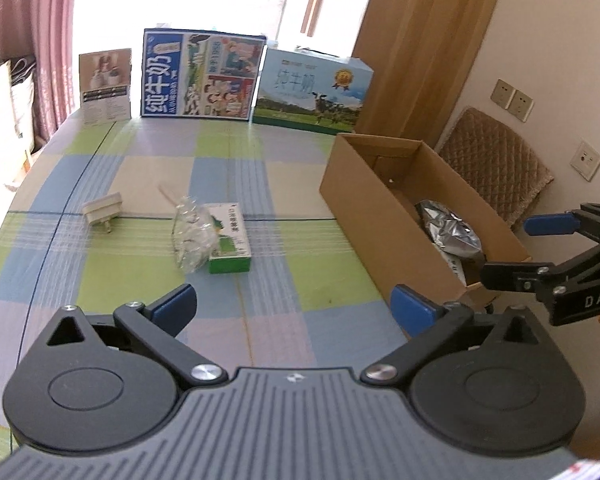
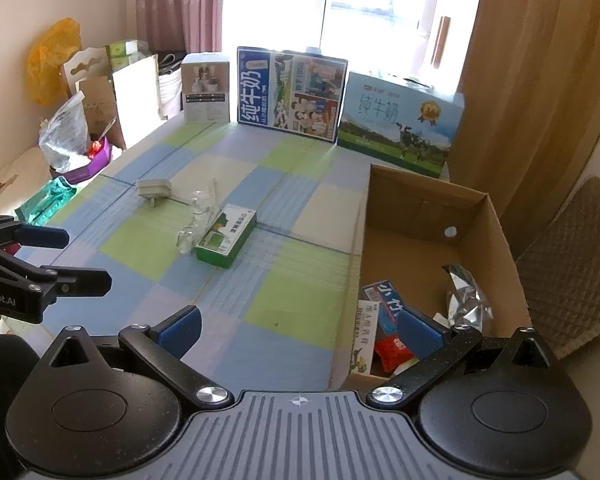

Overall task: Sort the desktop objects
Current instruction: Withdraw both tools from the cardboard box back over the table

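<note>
both tools stand wide open and hold nothing: the left tool low in its frame, the right tool partly over the cardboard box. at the centre of the counter lies a green carton, touching a crumpled clear plastic wrap; a white plug adapter is further left. the carton looks light and stiff, best taken across its narrow sides; the wrap is soft and slippery. the box already holds a silver foil bag and small packets.
</note>
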### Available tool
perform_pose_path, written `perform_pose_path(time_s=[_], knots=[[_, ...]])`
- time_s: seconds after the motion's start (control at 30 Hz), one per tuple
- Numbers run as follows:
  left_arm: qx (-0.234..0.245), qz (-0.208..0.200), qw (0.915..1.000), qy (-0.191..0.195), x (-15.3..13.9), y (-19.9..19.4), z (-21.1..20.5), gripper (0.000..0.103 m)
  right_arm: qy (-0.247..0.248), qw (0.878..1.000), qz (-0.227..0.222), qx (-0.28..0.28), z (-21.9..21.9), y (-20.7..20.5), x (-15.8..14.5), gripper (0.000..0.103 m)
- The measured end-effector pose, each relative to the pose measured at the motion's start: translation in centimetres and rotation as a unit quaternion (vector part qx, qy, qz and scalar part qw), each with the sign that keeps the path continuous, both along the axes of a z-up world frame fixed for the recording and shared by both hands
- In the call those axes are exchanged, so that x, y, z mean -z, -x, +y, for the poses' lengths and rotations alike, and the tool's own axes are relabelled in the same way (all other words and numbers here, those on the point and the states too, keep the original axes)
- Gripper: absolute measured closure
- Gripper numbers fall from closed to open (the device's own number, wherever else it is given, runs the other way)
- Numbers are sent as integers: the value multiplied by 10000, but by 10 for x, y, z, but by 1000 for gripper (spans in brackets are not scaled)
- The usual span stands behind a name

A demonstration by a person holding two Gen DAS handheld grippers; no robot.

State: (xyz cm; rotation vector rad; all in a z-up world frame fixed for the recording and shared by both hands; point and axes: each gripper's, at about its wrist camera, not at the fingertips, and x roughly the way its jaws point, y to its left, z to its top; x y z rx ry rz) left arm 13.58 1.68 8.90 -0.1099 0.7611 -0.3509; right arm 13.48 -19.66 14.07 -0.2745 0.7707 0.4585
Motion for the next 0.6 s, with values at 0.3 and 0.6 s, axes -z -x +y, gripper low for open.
perform_pose_path(time_s=[0.3,0.6], knots=[[-255,105,9996,-73,15,3,28,2,-49,9998,136,-123,15,0,11,2],[-468,153,9987,-126,22,-1,54,2,-161,9994,199,-237,34,-3,20,2]])
